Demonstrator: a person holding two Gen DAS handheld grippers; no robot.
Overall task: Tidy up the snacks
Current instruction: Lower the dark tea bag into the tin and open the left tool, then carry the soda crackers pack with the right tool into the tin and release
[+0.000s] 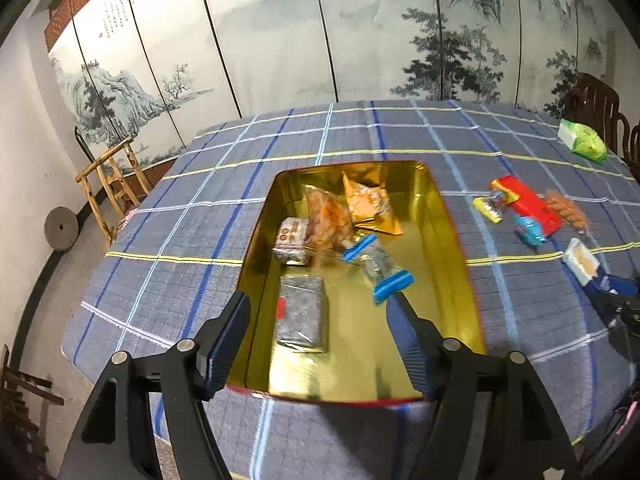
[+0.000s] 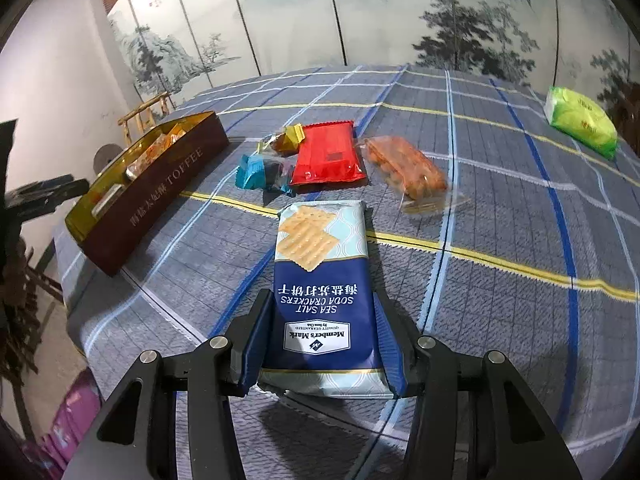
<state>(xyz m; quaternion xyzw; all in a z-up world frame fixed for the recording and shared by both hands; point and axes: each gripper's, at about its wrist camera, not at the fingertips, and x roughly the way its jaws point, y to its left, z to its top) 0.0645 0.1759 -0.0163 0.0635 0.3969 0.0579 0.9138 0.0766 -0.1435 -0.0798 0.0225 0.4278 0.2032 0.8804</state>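
Over the gold-lined tin (image 1: 452, 248), the left tool (image 1: 320, 344) hangs with its jaws apart and nothing between them; a clear candy with blue twisted ends (image 1: 376, 268) lies blurred just ahead of the fingertips, so I judge the drop into the tin is the step just finishing on this side. Wrapped snacks already lie inside, toward the tin's 12 o'clock end.

Seen from the right wrist, the right tool (image 2: 320, 340) is clamped on the near end of the soda cracker pack (image 2: 320, 248), both pads pressing its sides, with the pack's far end pointing to 12 o'clock over the table (image 2: 500, 220). The tin (image 2: 160, 196) sits at 10 o'clock from it. Still loose on the cloth are a red packet (image 2: 328, 152), a teal candy (image 2: 252, 172) and an orange-brown snack bag (image 2: 404, 164), between 11 and 1 o'clock.

Next, I think, the crackers must be lifted clear and carried toward 10 o'clock, once the left tool leaves the opening free.
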